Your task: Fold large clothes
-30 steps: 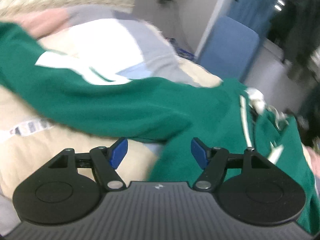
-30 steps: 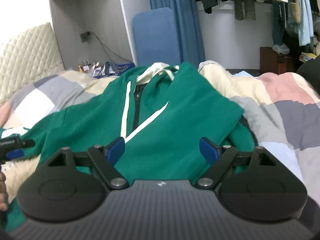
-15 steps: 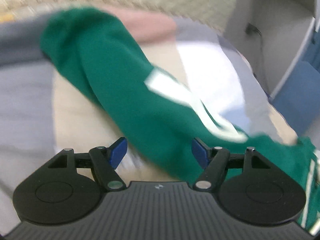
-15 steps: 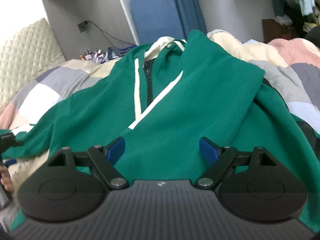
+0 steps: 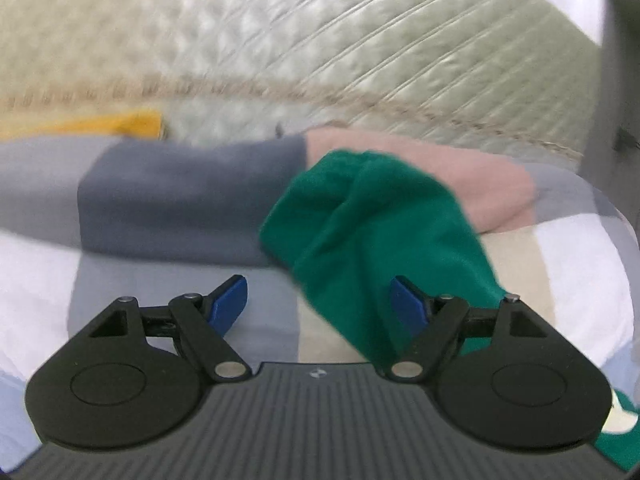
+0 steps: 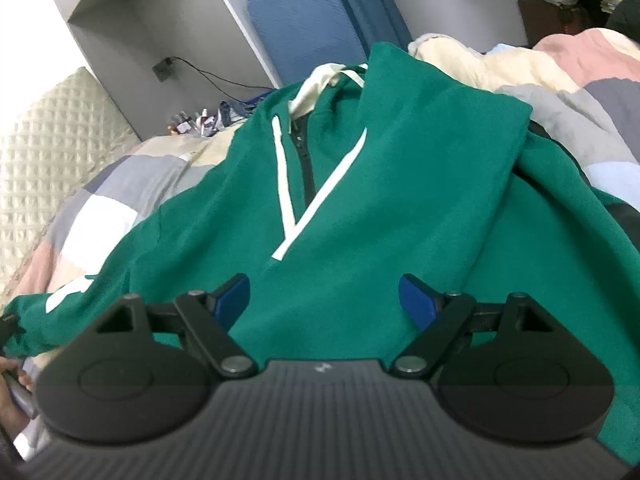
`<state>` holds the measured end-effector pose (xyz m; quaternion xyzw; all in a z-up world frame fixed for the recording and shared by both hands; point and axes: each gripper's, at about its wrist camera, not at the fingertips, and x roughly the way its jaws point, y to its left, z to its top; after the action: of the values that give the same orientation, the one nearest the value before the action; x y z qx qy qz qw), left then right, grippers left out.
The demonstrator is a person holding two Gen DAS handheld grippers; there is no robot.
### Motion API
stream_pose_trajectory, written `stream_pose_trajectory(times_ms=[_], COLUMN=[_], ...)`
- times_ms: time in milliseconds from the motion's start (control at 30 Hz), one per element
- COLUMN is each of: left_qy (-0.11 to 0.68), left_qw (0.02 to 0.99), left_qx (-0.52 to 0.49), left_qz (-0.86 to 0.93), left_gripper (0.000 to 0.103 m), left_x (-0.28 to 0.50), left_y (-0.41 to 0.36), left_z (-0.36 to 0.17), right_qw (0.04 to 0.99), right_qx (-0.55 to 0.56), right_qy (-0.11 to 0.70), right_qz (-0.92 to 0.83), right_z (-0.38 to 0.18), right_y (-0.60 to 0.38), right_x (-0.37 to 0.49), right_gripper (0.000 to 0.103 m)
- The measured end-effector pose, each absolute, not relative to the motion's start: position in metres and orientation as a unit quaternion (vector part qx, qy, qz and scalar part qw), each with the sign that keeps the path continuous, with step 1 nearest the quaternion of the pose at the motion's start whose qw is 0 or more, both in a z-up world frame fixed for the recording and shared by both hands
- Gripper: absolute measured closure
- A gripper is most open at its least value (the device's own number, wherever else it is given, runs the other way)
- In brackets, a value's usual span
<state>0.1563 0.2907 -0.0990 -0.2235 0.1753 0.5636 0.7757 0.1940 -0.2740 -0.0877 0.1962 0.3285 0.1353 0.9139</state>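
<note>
Green hoodie point(image 6: 380, 208) lies front-up on the patchwork quilt point(image 6: 120, 200), zip and white drawstrings facing the right wrist camera, hood end away towards the blue board point(image 6: 308, 16). One side looks already folded in over the chest; the other sleeve point(image 5: 372, 224) runs out across the quilt towards the quilted headboard point(image 5: 360, 52). Change over the last second: the left wrist view swung from the sleeve's mid-length, where the white patch showed, out to the cuff end, which now sits centred just ahead of the left gripper point(image 5: 320, 300), rumpled and resting against a pink quilt panel. Left gripper is spread wide, nothing between the blue pads, sleeve cloth running under its right-hand finger. Right gripper point(image 6: 324, 300) has closed in over the hoodie's lower front, also spread wide and gripping nothing. My read: left is lining up to take the cuff and carry the sleeve across the body; the fold is partway done. Left view is motion-blurred, so contact with the cloth is unclear.
</note>
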Motion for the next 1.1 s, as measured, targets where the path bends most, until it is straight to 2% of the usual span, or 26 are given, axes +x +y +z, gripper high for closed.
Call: stream_pose_trajectory(times_ms=[233,400,500,533,633,767,933,1100], left_qy=[0.141,0.131,0.127,0.131,0.134,0.116,0.099,0.082], left_qw=[0.758,0.775,0.787,0.79,0.802,0.817,0.849,0.902], left_qx=[-0.33,-0.345,-0.336,-0.33,-0.287,-0.319,-0.302,-0.211], left_qz=[0.545,0.513,0.502,0.5,0.507,0.467,0.422,0.368], left_gripper=[0.021,0.026,0.05,0.062,0.08,0.083,0.086,0.088], left_x=[0.139,0.144,0.15,0.154,0.163,0.16,0.16,0.172], left_y=[0.332,0.356,0.356,0.353,0.34,0.335,0.309,0.255], left_z=[-0.117,-0.118,-0.122,-0.122,-0.12,-0.111,-0.079,-0.022], right_qw=[0.914,0.918,0.922,0.925,0.928,0.928,0.921,0.926], right_qx=[0.183,0.147,0.12,0.112,0.091,0.091,0.128,0.13], right_qy=[0.341,0.348,0.347,0.343,0.343,0.343,0.348,0.335], right_qz=[0.124,0.122,0.121,0.118,0.115,0.112,0.117,0.119], right_z=[-0.095,-0.104,-0.104,-0.104,-0.106,-0.104,-0.098,-0.09], right_y=[-0.27,-0.261,-0.255,-0.254,-0.253,-0.254,-0.262,-0.266], right_x=[0.195,0.2,0.206,0.207,0.211,0.211,0.208,0.2], right_gripper=[0.02,0.02,0.02,0.02,0.02,0.02,0.02,0.02])
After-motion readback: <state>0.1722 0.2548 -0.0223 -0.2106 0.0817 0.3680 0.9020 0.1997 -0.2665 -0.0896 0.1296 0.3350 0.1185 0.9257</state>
